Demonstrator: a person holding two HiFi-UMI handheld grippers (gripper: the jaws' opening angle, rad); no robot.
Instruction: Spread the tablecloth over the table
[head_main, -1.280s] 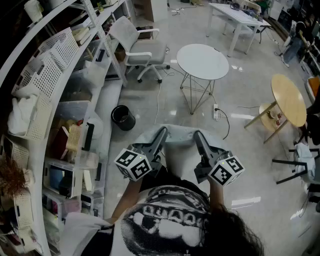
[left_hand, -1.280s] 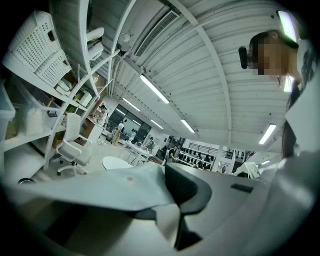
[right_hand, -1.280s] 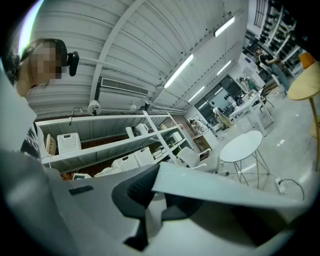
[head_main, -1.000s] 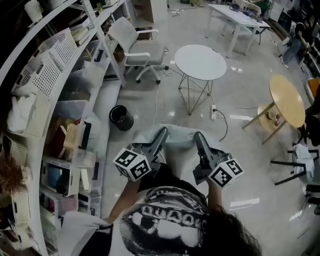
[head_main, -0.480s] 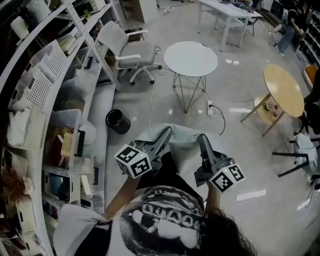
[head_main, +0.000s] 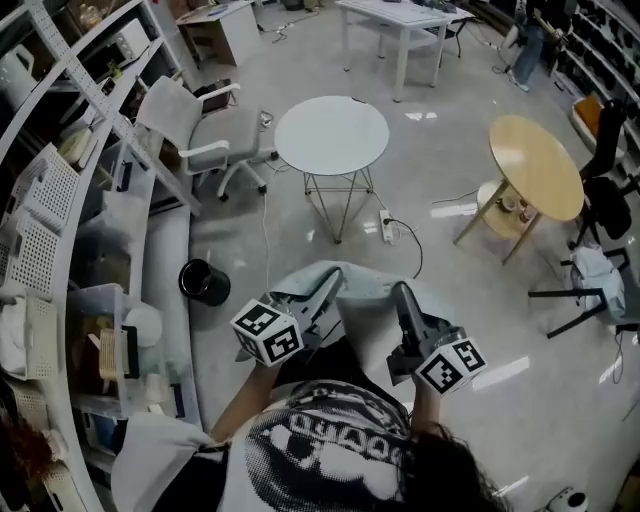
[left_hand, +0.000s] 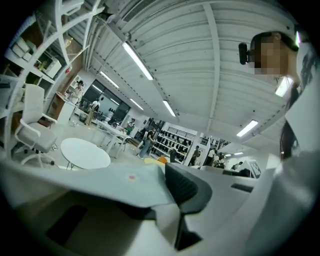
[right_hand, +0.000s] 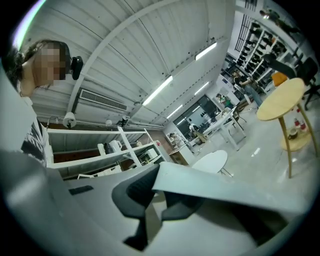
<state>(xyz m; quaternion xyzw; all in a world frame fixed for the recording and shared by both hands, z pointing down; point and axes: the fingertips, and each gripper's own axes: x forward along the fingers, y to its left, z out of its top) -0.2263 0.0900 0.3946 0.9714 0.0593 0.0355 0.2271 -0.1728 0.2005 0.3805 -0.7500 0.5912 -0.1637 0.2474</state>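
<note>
- We are pinching one edge of the tablecloth (head_main: 365, 302) in the left gripper (head_main: 328, 280), its jaws pressing on the fabric;
- the tablecloth is hanging bunched between both grippers, in front of us and well apart from the round white desk (head_main: 331, 135);
- we are clamping its other edge in the right gripper (head_main: 399, 292).

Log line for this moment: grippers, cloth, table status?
left gripper: shut on tablecloth | right gripper: shut on tablecloth | tablecloth: slung between both grippers, above floor | white round table: ahead, uncovered
</note>
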